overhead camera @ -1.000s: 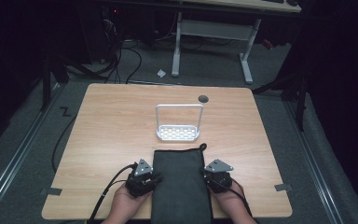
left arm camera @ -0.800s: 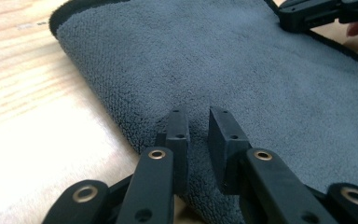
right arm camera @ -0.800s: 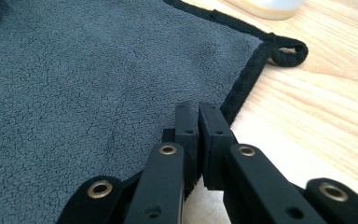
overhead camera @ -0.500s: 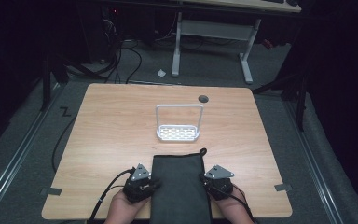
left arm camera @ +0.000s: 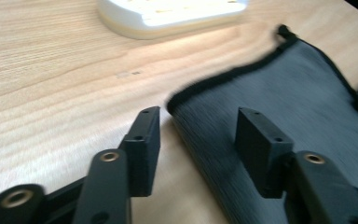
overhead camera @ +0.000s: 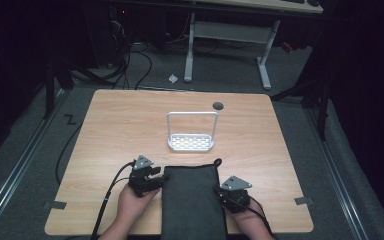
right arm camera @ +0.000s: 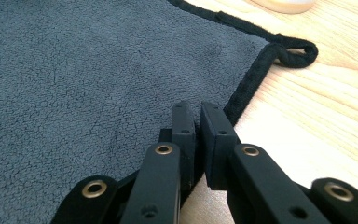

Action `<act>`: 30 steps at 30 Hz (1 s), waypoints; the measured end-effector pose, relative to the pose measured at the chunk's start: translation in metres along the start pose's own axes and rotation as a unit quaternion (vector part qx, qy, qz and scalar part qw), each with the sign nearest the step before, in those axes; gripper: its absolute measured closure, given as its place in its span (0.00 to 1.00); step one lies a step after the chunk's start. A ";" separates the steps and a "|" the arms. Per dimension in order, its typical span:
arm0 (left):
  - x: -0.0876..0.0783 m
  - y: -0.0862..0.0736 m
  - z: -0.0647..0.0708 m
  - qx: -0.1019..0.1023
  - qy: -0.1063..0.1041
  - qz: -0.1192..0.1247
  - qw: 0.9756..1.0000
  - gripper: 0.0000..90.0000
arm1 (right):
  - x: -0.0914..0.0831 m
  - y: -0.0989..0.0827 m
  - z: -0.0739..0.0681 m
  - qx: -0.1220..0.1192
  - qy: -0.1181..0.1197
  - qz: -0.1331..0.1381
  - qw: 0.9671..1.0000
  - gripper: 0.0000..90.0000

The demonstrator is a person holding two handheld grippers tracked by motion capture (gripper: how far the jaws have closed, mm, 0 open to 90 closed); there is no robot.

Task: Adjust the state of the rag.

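A dark grey cloth (overhead camera: pixel 192 205) lies flat at the table's near edge and hangs over it, with a hanging loop (overhead camera: pixel 218 162) at its far right corner. My left gripper (overhead camera: pixel 158 177) sits at the cloth's left edge. Its jaws have just been opening. In the left gripper view it (left arm camera: pixel 203 128) stands open, the cloth (left arm camera: pixel 284 102) edge lying loose between the jaws and untouched. My right gripper (overhead camera: pixel 223 192) is at the right edge. In the right gripper view it (right arm camera: pixel 199 119) is pinched on the cloth (right arm camera: pixel 84 79) hem, its jaws eased very slightly apart.
A white rack (overhead camera: pixel 191 143) with a tall wire handle stands on the wooden table (overhead camera: pixel 130 125) just beyond the cloth. A round grommet hole (overhead camera: pixel 218 106) is near the far edge. A desk frame and cables sit on the floor behind.
The cloth slid a little toward the near edge. The left gripper let go of its left edge, opened, and shifted slightly away from me. The right gripper stayed put.
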State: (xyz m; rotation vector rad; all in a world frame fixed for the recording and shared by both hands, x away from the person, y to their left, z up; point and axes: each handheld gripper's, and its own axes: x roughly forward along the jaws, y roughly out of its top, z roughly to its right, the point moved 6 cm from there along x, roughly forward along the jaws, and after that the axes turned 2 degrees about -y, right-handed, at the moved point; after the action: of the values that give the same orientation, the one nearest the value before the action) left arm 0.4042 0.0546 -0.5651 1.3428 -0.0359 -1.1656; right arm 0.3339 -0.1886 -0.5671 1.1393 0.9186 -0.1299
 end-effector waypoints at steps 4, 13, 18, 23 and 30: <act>0.008 0.001 -0.005 -0.028 0.004 -0.002 1.000 0.56 | 0.000 0.000 0.000 0.001 0.000 -0.001 1.000 0.94; 0.011 -0.005 0.003 -0.004 0.001 -0.004 1.000 0.82 | -0.007 0.011 0.006 0.033 0.003 0.030 0.999 0.77; 0.011 -0.005 0.003 -0.004 0.000 -0.007 1.000 0.86 | 0.009 0.035 0.021 0.056 -0.004 0.032 0.998 0.57; 0.010 -0.005 0.002 -0.007 -0.006 -0.008 1.000 0.86 | 0.040 0.037 0.029 0.070 0.000 -0.004 0.998 0.45; 0.010 -0.005 0.003 -0.006 -0.004 -0.007 1.000 0.86 | 0.046 0.034 0.027 0.077 0.010 -0.008 0.997 0.53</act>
State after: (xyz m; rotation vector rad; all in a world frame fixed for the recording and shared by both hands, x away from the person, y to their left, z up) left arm 0.4040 0.0469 -0.5741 1.3295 -0.0255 -1.1818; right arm 0.3965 -0.1797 -0.5713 1.2783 0.9473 -0.2062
